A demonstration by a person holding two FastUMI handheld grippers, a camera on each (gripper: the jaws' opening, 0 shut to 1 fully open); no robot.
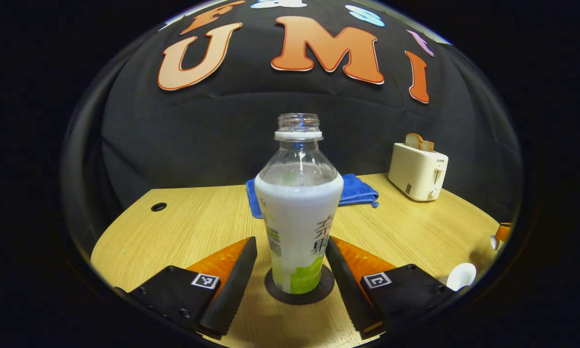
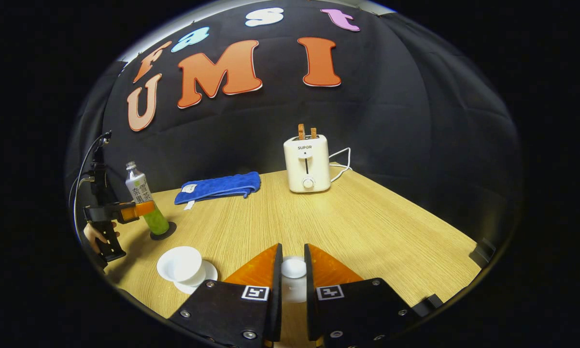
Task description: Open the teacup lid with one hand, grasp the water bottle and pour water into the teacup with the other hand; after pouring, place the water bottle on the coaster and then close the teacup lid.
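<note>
The pale wooden table [image 2: 367,217] carries everything. At 12 o'clock in the right gripper view stands a cream toaster [image 2: 306,164], with a folded blue towel [image 2: 217,187] at about 10 o'clock.

The clear plastic water bottle with a white and green label [image 1: 299,212] stands upright at the centre of the left gripper view, uncapped, on the dark round coaster [image 1: 299,298]. The left gripper [image 1: 290,241] is spread apart, one finger at 7 o'clock of the bottle and one at 5. I cannot tell whether either finger touches it. If this gripper pulls back crookedly, a finger may well clip the bottle, and an open neck would spill.

The white teacup on its saucer [image 2: 179,263] sits uncovered at 8 o'clock in the right gripper view, just beside the bottle and the left gripper. A hurried approach there could knock either one.

The small white round lid [image 2: 293,268] appears pinched between the nearly closed fingers of the right gripper [image 2: 292,247]. That narrow hold could let it slip, or it could land tilted on the rim.
</note>
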